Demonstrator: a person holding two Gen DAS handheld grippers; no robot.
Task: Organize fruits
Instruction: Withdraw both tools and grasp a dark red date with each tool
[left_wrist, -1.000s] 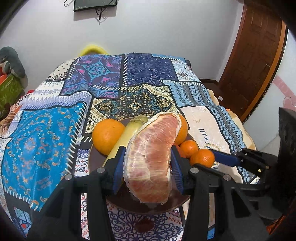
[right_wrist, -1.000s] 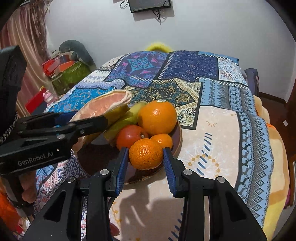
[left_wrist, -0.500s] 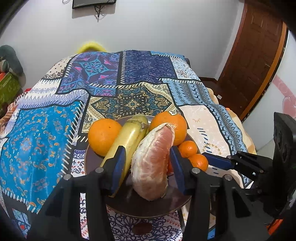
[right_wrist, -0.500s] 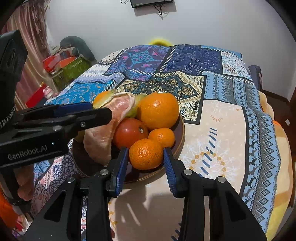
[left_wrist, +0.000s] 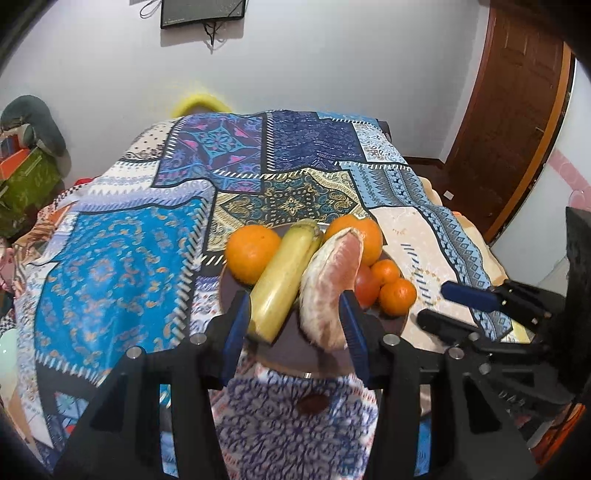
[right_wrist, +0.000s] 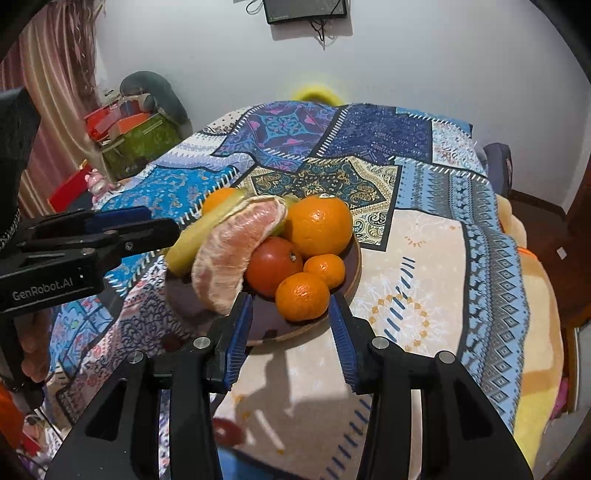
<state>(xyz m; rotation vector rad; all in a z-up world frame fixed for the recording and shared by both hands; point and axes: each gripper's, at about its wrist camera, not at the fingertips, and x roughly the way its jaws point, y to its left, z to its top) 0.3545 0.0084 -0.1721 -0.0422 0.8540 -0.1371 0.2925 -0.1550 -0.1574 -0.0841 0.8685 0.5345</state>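
Observation:
A brown plate (right_wrist: 352, 273) on the patterned bedspread holds two oranges, a yellow-green banana (left_wrist: 282, 280), a red tomato (right_wrist: 273, 266), two small tangerines and a peeled pomelo wedge (left_wrist: 330, 284), which also shows in the right wrist view (right_wrist: 234, 254). My left gripper (left_wrist: 293, 332) is open at the plate's near edge, its fingers apart from the pomelo wedge lying on the plate. My right gripper (right_wrist: 291, 328) is open around the near side of a tangerine (right_wrist: 302, 296), which rests on the plate. Each gripper shows in the other's view.
The bedspread (left_wrist: 110, 266) covers a bed that drops off at the right, toward a brown door (left_wrist: 517, 122). Boxes and a grey plush toy (right_wrist: 155, 92) stand at the left by a curtain. A small red-brown spot (left_wrist: 312, 404) lies on the cloth near the plate.
My left gripper lowered the pomelo wedge onto the plate, opened and drew back. My right gripper opened wider and pulled back slightly from the tangerine.

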